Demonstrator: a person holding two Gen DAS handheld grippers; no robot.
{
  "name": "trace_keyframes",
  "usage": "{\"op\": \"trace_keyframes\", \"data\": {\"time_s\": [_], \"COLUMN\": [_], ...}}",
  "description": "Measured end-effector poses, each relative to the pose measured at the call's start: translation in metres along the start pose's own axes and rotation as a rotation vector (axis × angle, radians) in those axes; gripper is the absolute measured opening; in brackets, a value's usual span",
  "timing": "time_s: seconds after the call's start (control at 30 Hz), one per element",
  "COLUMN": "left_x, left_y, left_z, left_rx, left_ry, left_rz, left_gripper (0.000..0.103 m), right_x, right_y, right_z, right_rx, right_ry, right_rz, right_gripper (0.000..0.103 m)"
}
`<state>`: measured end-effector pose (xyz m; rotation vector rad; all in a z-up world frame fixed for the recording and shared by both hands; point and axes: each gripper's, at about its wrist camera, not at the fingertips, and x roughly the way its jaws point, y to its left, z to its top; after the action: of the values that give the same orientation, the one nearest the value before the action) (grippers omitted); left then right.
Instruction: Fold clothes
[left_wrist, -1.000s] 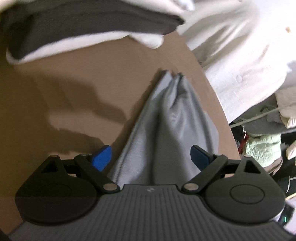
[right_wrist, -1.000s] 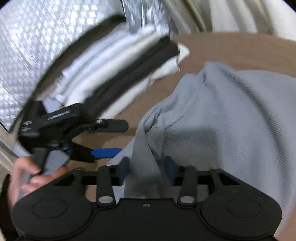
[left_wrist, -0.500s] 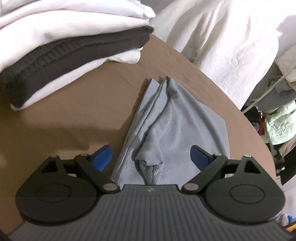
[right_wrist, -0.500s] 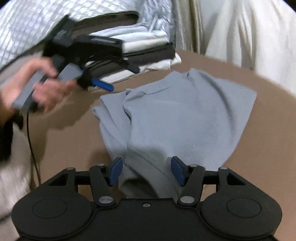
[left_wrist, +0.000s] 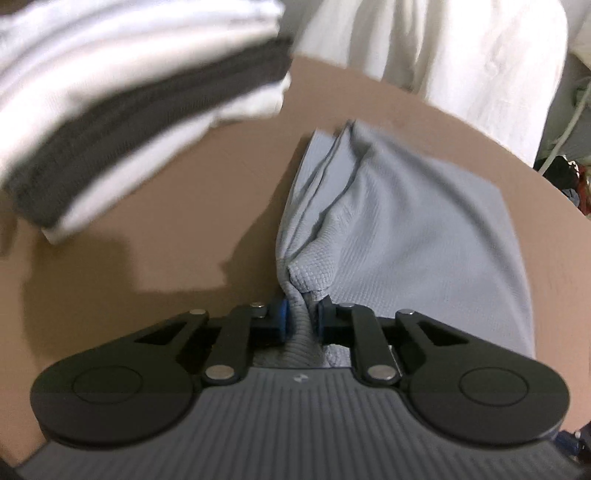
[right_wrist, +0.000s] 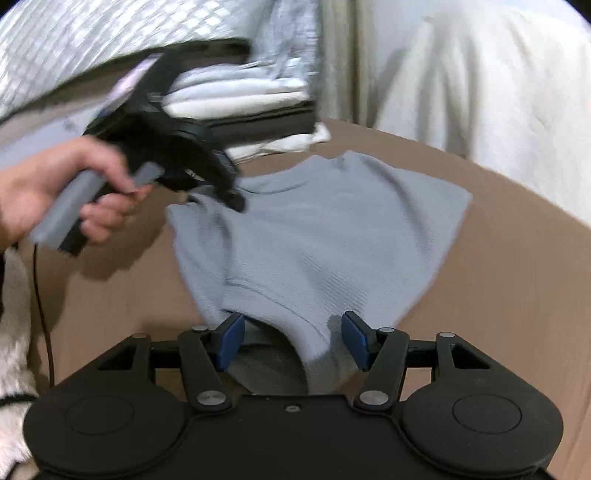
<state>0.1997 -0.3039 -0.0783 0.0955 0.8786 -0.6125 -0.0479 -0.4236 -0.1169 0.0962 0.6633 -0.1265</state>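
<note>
A light grey knit garment (left_wrist: 399, 229) lies partly folded on the brown table (left_wrist: 184, 206). My left gripper (left_wrist: 301, 317) is shut on a bunched edge of it at its near left side. In the right wrist view the same garment (right_wrist: 325, 236) spreads across the table, and my right gripper (right_wrist: 291, 339) is open with a fold of the cloth lying between its blue pads (right_wrist: 231, 338). The left gripper (right_wrist: 221, 184) shows there too, held by a hand, its tips at the garment's far left corner.
A stack of folded white and dark clothes (left_wrist: 122, 110) sits at the table's back left; it also shows in the right wrist view (right_wrist: 251, 107). White cloth (left_wrist: 443, 55) hangs beyond the table's far edge. A quilted silver surface (right_wrist: 110, 40) lies behind the stack.
My left gripper has closed on the garment's edge; it was open before. My right gripper let go of the cloth and has opened wider. The garment has flattened out.
</note>
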Motion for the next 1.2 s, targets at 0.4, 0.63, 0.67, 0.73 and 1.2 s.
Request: {"op": "trace_keyframes", "data": {"time_s": [0.4, 0.63, 0.67, 0.73, 1.2], "left_x": [-0.022, -0.02, -0.028, -0.042, 0.003], "left_y": [0.013, 0.001, -0.003, -0.009, 0.011], "left_z": [-0.008, -0.009, -0.008, -0.005, 0.001], "left_rx": [-0.07, 0.048, 0.076, 0.117, 0.102], "left_ry": [0.111, 0.138, 0.101, 0.037, 0.105], "left_rz": [-0.022, 0.156, 0.177, 0.191, -0.049], "left_gripper": [0.021, 0.043, 0.043, 0.039, 0.039], "right_x": [-0.018, 0.008, 0.007, 0.005, -0.012], "right_y": [-0.029, -0.029, -0.028, -0.026, -0.038], "right_z": [-0.005, -0.012, -0.009, -0.007, 0.038], "right_rx": [0.114, 0.103, 0.092, 0.088, 0.081], "right_ry": [0.012, 0.145, 0.146, 0.169, 0.01], "right_rz": [-0.01, 0.007, 0.008, 0.017, 0.268], "right_gripper": [0.008, 0.008, 0.008, 0.009, 0.043]}}
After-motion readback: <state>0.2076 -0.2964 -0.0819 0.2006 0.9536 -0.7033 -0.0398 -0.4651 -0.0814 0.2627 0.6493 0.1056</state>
